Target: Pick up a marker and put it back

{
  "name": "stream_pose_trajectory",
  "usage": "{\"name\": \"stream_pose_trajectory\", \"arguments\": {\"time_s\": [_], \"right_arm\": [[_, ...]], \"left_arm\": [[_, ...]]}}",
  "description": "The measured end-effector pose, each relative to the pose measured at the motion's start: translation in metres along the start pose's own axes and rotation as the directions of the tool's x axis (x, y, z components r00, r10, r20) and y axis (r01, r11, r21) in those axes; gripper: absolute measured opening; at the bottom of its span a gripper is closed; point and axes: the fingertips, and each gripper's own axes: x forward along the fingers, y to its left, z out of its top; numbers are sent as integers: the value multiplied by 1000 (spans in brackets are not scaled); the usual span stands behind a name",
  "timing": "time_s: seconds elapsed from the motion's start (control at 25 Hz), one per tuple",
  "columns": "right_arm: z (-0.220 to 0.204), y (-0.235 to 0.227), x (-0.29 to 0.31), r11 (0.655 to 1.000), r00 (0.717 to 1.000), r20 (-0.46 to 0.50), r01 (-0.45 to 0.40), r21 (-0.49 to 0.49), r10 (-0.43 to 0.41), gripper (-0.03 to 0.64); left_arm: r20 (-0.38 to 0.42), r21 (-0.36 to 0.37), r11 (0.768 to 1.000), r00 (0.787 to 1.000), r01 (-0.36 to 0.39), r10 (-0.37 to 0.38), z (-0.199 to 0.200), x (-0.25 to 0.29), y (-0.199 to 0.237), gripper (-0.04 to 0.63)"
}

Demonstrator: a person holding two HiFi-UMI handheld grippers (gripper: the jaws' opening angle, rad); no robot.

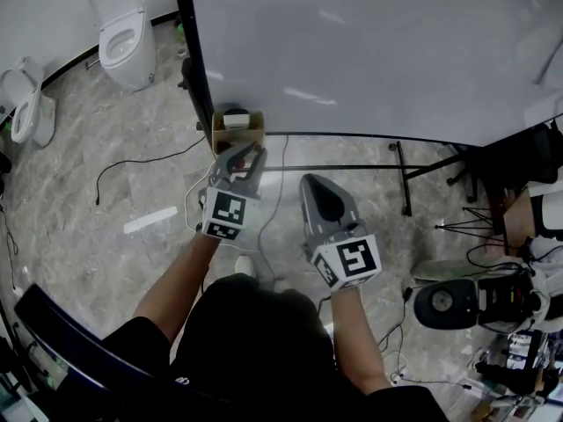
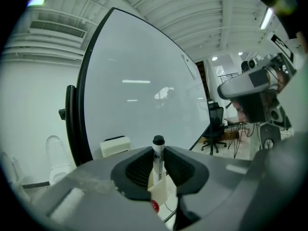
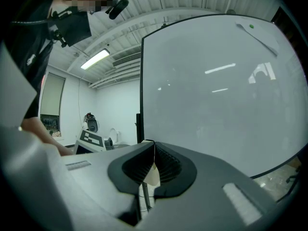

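The left gripper (image 2: pixel 158 160) is clamped on a marker (image 2: pixel 158 147). The marker stands upright between the two dark ribbed pads (image 2: pixel 139 170), and its black cap pokes up above them. In the head view, this gripper's tips sit just below a small cardboard box (image 1: pixel 237 133) fixed at the lower left corner of a large whiteboard (image 1: pixel 369 51).

The right gripper (image 3: pixel 154 150) is beside the left one and a little lower. Its jaws are pressed together with nothing between them, and it points at the whiteboard without touching it.

Below is a grey marbled floor (image 1: pixel 114 192) with thin cables trailing across it. Two white toilets (image 1: pixel 123 29) stand off to the left, well apart from the grippers.
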Motion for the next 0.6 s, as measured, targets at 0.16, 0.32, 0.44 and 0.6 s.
{"name": "stream_pose_trajectory", "arguments": {"time_s": [0.16, 0.32, 0.44, 0.6], "right_arm": [[6, 7, -3, 1000, 1000, 11, -8, -4, 8, 9], [13, 16, -5, 1000, 999, 26, -19, -13, 19, 9], [19, 21, -6, 999, 999, 40, -27, -20, 27, 9], [28, 28, -8, 999, 997, 65, -32, -25, 34, 11]], "left_arm": [[34, -2, 1000, 999, -13, 14, 14, -12, 3, 75], [61, -4, 999, 998, -33, 33, 26, -26, 6, 75], [81, -2, 999, 996, -43, 43, 37, -36, 8, 77], [113, -15, 998, 992, -53, 55, 49, -53, 11, 77]]}}
